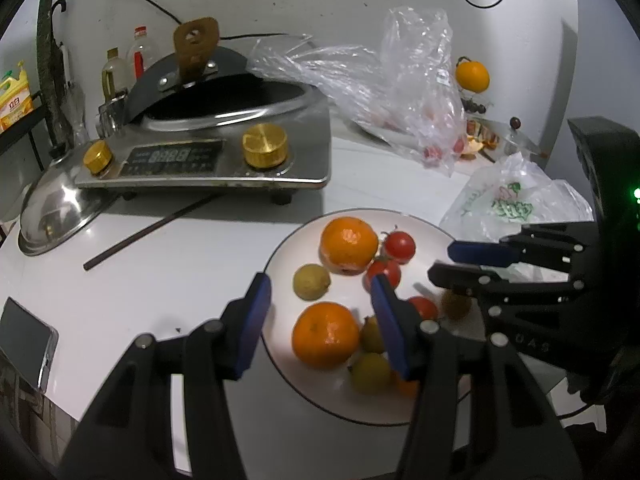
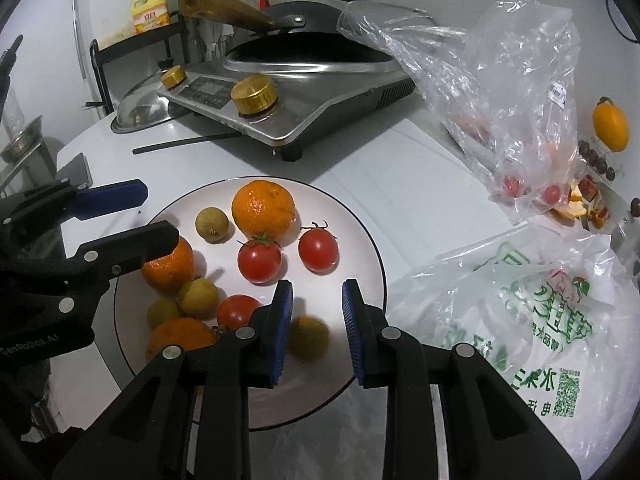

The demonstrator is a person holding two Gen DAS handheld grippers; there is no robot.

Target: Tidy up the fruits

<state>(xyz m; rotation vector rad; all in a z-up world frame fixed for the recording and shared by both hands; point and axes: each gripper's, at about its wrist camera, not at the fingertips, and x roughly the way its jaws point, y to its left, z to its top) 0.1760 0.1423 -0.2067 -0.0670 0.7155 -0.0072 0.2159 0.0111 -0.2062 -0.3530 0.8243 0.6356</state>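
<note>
The white surface (image 2: 400,200) carries a cooker (image 2: 288,92) at the back, plastic bags (image 2: 500,80) to the right, and in front a white plate (image 2: 360,240) with nearly all the fruit on it. On the plate lie three oranges, the biggest (image 2: 264,210) at the far side, three tomatoes (image 2: 259,260) around the middle, and several small yellow-green fruits.

The left gripper (image 1: 320,316) hangs with its jaws spread over the near orange (image 1: 325,334), gripping nothing. The right gripper (image 2: 317,316) has its jaws at their narrowest (a gap shows between the pads all the same), and a small blurred fruit (image 2: 309,337) sits in that gap; I cannot tell whether the pads touch it.

The step looks like setting that small fruit down on the plate. Lower it to a bare patch, clear of the tomatoes, and keep the two grippers apart.
</note>
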